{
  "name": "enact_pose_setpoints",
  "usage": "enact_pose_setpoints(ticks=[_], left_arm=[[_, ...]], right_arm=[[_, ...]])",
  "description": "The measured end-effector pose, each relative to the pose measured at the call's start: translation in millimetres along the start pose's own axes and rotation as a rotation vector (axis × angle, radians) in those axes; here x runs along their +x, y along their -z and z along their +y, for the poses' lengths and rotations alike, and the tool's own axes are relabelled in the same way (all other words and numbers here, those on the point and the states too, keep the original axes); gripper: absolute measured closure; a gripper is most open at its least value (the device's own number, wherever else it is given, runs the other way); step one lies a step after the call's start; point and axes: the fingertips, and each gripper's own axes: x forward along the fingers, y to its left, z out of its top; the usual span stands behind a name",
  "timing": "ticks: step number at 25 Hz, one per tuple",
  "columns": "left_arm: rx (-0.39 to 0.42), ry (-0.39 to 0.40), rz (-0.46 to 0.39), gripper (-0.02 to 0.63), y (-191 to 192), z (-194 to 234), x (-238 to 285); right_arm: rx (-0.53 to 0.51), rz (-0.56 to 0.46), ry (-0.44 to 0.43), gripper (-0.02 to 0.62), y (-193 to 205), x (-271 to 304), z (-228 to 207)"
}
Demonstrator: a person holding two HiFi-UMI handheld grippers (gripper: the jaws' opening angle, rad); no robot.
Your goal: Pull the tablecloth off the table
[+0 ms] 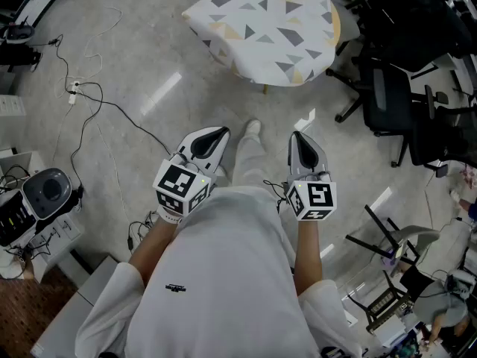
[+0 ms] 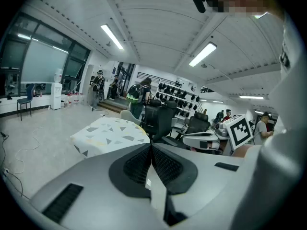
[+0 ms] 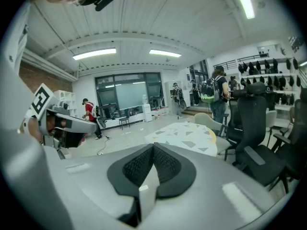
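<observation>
A round table carries a white tablecloth (image 1: 267, 27) printed with grey and yellow triangles; it stands a few steps ahead of the person. The same tablecloth (image 2: 111, 134) shows past the left jaws and, as the tablecloth (image 3: 184, 137), past the right jaws. My left gripper (image 1: 221, 133) is held at waist height with its jaws shut and nothing between them. My right gripper (image 1: 296, 137) is level with it, also shut and empty. Both point toward the table and are well short of it.
Black office chairs (image 1: 395, 103) crowd the right side of the table. Cables (image 1: 97, 103) trail over the grey floor at the left, beside a box of equipment (image 1: 37, 200). Several people stand at the far end of the room (image 2: 136, 92).
</observation>
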Motion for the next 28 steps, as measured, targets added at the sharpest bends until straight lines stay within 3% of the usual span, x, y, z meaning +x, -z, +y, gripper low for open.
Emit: enact_pose_setpoints(ticks=[3, 5, 9, 20, 28], left_arm=[[0.017, 0.041, 0.004, 0.6, 8.5, -31.1, -24.4], [0.028, 0.051, -0.01, 0.6, 7.7, -45.6, -35.4], [-0.001, 0.058, -0.056, 0.6, 2.7, -67.9, -52.8], [0.025, 0.059, -0.074, 0.6, -6.3, -107.2, -31.4], [0.053, 0.051, -0.048, 0.6, -5.8, -121.7, -6.5]], right_arm=[[-0.111, 0.006, -0.077, 0.584, 1.4, -30.0, 42.5], [-0.162, -0.017, -0.078, 0.584, 1.0, -45.7, 57.7], [-0.172, -0.059, -0.078, 0.584, -7.0, -71.5, 69.5], [-0.128, -0.113, -0.127, 0.584, -16.6, -105.6, 47.1], [-0.121, -0.164, -0.078, 0.584, -22.1, -116.8, 10.3]])
